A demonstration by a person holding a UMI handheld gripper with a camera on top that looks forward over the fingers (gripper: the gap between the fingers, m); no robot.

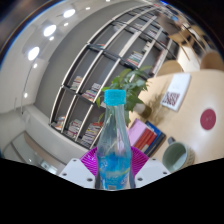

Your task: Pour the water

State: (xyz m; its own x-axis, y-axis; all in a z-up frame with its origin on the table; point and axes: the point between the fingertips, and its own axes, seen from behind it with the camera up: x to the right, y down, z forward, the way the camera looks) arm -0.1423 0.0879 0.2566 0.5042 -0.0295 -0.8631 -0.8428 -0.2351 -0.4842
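Gripper view has the capped bottle (115,140) upright between the pads (92,160) of the hand-held gripper (116,172), apparently clamped; tipping with the cap on pours nothing, and a loose grip could slip.

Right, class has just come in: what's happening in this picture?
A person's hand-held claw grips a clear plastic water bottle with a blue cap; its purple pads press both sides. The bottle is upright, nothing pouring yet. Beyond it are a green cup, a potted plant and bookshelves.
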